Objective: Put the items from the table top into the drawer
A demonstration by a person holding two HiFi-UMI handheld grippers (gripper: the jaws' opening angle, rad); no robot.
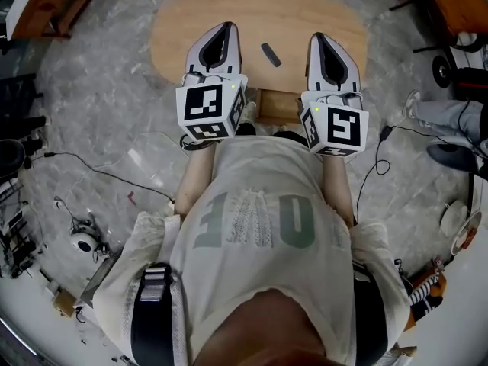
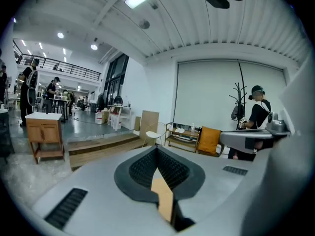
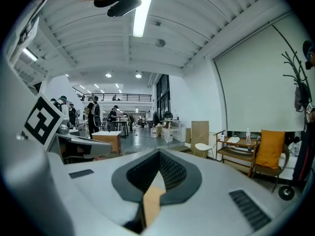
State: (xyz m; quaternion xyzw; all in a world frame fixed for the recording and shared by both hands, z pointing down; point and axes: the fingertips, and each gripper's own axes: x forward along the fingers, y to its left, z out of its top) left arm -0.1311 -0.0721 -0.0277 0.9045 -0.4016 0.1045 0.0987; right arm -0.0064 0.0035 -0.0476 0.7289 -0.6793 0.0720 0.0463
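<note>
In the head view a light wooden oval table top [image 1: 191, 29] lies ahead of me. One small dark flat item [image 1: 271, 54] rests on it, between my two grippers. My left gripper [image 1: 227, 26] hovers over the table left of the item, jaws shut and empty. My right gripper [image 1: 317, 36] hovers to the item's right, also shut with nothing in it. A wooden drawer [image 1: 278, 107] shows below the table's near edge, between the two marker cubes. In each gripper view the black pads meet at a point, on the left gripper [image 2: 157, 150] and on the right gripper [image 3: 159, 154], both aimed across the hall.
Cables trail over the marbled floor on both sides. Wooden furniture [image 1: 53, 6] stands at the far left, and a seated person's legs [image 1: 450, 117] are at the right. The left gripper view shows a small wooden cabinet [image 2: 45, 132], a low platform [image 2: 103, 149] and a standing person [image 2: 257, 114].
</note>
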